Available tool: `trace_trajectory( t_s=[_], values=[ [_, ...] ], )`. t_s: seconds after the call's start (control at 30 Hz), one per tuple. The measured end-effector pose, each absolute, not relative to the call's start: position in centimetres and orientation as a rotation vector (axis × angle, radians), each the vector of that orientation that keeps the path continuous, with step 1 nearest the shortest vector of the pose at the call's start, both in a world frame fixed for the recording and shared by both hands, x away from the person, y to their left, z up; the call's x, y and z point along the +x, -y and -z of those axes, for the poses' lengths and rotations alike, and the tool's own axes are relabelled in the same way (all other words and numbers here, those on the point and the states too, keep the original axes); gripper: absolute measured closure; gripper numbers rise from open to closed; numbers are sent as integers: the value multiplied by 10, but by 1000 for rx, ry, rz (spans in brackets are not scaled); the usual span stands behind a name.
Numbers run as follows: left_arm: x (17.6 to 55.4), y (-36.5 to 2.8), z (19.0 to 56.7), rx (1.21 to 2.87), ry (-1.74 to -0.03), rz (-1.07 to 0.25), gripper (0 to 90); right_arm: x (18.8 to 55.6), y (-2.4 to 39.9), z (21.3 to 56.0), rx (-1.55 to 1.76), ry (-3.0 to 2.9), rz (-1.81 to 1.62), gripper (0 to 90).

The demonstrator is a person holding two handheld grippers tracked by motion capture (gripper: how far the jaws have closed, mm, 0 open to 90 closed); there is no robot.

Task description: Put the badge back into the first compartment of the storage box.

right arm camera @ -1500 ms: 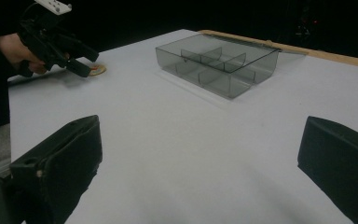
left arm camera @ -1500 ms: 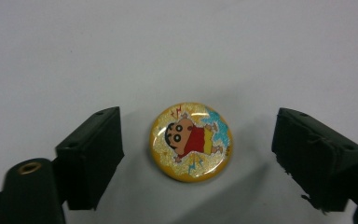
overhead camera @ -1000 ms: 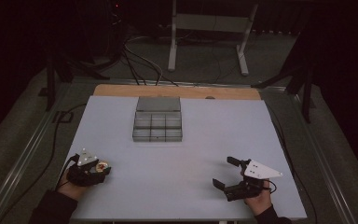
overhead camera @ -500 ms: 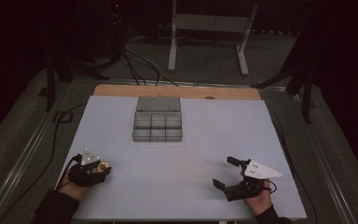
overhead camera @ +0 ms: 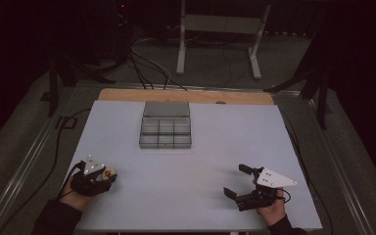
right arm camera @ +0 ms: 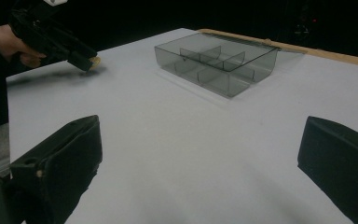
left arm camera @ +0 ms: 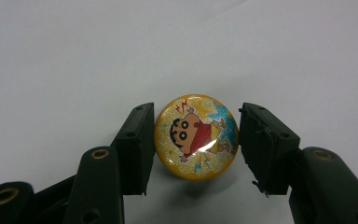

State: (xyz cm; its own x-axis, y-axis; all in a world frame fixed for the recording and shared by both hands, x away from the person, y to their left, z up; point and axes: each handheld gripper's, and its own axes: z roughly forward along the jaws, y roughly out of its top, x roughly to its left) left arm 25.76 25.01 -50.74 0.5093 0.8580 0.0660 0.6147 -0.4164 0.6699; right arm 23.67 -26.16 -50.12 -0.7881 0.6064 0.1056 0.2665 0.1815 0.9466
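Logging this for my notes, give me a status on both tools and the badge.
Left tool around the badge, one jaw touching, other just off. Right tool open, empty, above table. Divided box beyond, nothing in the way.

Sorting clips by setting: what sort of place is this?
Probably a lab or recording workspace: a bare white table in a dark room, cables trailing across the floor, a metal stand behind.

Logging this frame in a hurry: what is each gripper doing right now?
Left gripper: jaws around the round yellow cartoon badge; a full grip cannot be told.
Right gripper: open, holding nothing.
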Motion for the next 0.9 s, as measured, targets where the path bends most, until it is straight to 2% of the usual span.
trace_trajectory(
  t_s=[0.9],
  values=[
    [269, -225, 482, 2190, -1063, -517, 477, 237, 262, 501, 838, -2165, -1643, 0]
  ],
)
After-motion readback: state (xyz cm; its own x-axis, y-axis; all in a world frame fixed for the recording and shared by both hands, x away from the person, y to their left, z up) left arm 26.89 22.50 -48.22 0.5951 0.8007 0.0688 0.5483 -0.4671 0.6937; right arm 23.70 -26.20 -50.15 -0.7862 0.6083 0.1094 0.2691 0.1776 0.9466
